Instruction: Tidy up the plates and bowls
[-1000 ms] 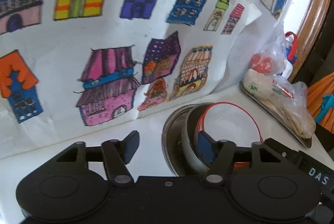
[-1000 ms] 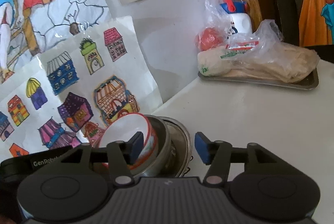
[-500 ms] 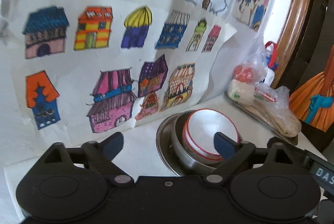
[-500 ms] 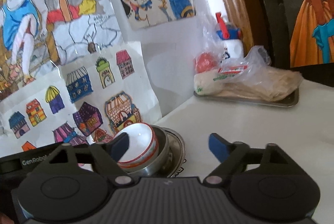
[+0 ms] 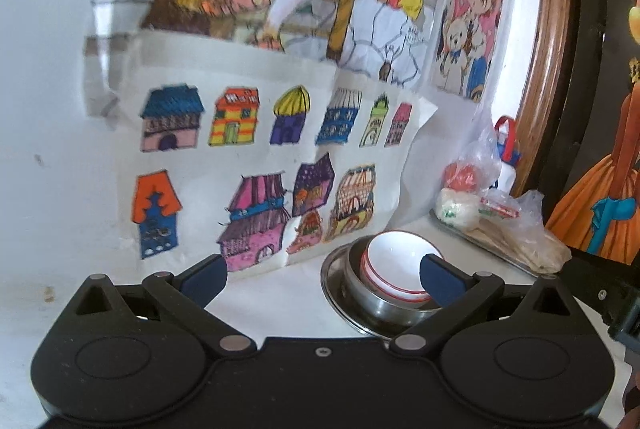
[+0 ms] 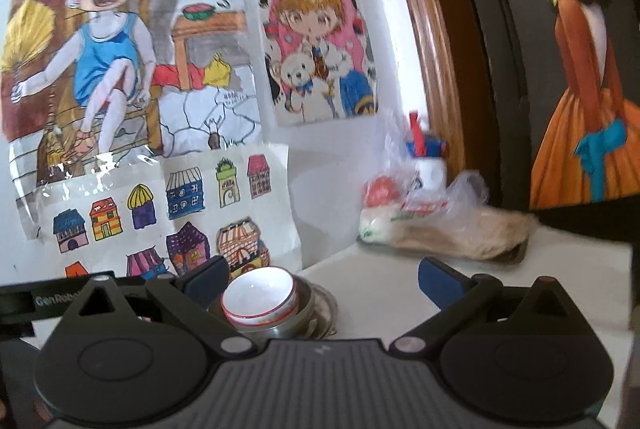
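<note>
Stack: white bowl (image 5: 394, 271) sits tilted inside a steel bowl (image 5: 384, 303) on a steel plate (image 5: 334, 279), nested probably to save room on the counter (image 5: 280, 293).
Left claw (image 5: 323, 275): still spreading, nothing between its pads; stack lower right of centre, beside its right pad.
Right claw (image 6: 324, 275): still spreading, empty; stack lower centre-left, by its left pad.

Bright daylight, fisheye warping, slight blur
</note>
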{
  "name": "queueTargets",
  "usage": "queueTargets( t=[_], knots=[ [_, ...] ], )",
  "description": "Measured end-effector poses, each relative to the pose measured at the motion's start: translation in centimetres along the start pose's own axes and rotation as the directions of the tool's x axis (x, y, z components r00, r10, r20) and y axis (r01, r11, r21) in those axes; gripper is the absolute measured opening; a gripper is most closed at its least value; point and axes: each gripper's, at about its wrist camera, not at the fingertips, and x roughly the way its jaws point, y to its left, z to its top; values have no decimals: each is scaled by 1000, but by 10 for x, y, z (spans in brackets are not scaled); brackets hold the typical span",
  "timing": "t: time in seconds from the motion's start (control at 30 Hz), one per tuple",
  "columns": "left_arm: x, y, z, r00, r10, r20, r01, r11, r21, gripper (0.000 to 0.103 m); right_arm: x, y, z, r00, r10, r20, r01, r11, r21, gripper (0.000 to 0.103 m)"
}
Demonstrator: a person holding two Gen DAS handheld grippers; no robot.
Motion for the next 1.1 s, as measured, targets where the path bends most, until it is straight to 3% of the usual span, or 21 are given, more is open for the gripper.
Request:
queueTargets(
  t=[0.5,1.1],
  knots=[
    [-60,-4,-37,992,57,114,-66,995,77,102,-59,-2,-16,996,-18,91,18,1000,-1,103],
    [-85,-1,-68,992,67,110,-78,992,98,102,-91,-5,-43,998,-28,59,29,1000,-7,103]
  ],
)
